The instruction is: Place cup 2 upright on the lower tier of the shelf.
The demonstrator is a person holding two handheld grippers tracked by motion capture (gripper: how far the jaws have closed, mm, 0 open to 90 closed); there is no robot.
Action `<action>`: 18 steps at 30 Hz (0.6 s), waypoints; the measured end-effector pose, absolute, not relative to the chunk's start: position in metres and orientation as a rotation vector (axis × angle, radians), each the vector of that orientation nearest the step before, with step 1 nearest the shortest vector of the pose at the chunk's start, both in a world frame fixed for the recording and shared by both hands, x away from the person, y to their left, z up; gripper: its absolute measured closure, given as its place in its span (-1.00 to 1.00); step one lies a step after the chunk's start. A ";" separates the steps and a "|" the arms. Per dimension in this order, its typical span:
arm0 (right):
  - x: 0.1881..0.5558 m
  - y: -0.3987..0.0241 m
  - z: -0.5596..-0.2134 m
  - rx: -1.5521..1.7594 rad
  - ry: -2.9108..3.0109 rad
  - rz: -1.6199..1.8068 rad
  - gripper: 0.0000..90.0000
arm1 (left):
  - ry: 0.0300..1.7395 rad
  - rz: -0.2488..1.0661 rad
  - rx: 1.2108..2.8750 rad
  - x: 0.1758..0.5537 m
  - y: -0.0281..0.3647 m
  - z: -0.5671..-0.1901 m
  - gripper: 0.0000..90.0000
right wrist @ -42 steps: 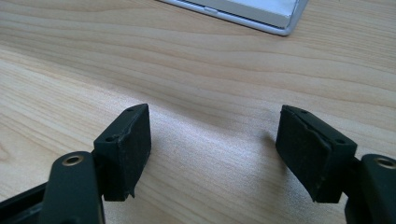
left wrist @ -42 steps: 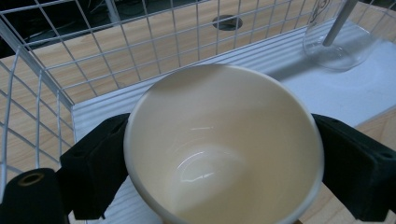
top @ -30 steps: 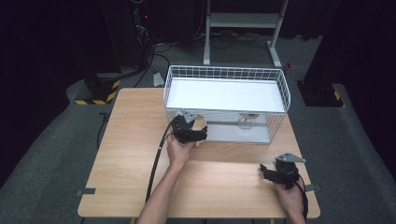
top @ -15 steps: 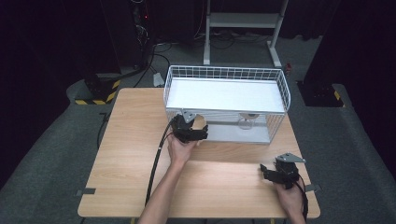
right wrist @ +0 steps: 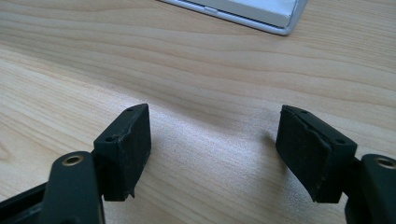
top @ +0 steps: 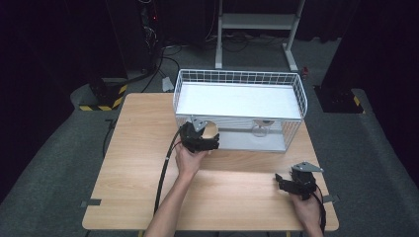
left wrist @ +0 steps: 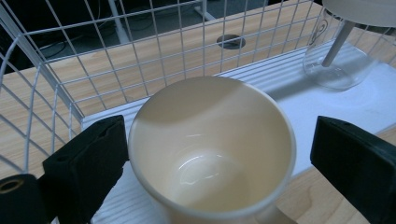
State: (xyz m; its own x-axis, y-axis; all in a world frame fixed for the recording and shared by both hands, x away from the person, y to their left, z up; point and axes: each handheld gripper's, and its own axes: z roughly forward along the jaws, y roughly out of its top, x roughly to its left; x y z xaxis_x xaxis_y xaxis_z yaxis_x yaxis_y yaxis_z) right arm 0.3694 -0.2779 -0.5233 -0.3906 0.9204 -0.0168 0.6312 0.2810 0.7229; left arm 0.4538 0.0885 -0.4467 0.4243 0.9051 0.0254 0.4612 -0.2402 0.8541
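Two jaws of the left gripper [left wrist: 215, 154] have just been opening around the cream cup [left wrist: 212, 149], set inside the wire basket [top: 237, 81], so backing straight out comes next, while the right gripper [right wrist: 212, 149] rests open on the tabletop [top: 138, 163].

Glossy cream ceramic cup [left wrist: 212, 149], white-coated wire basket [top: 296, 94], matt wood-grain table [top: 138, 163], clear glass jar [left wrist: 343, 56].

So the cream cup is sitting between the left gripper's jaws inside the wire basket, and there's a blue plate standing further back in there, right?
Not a blue plate. The left gripper view shows a clear glass jar further back in the wire basket. The cream cup does sit between the left gripper jaws, which have just been opening.
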 end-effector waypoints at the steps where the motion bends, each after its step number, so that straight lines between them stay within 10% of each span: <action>1: 0.369 -0.278 -0.523 1.393 2.122 0.893 -0.40 | 1.165 0.682 1.857 0.451 0.090 -0.446 -0.90; 18: 0.369 -0.278 -0.523 1.396 2.122 0.893 -0.40 | 1.184 0.668 1.921 0.419 0.094 -0.461 -0.89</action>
State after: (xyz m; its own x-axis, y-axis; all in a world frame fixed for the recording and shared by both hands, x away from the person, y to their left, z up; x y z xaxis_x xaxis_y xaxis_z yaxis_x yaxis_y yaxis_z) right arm 0.3693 -0.2778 -0.5233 -0.3898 0.9208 -0.0158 0.6324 0.2801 0.7222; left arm 0.4194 0.0940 -0.4614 0.4312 0.9014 0.0381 0.4990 -0.2735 0.8223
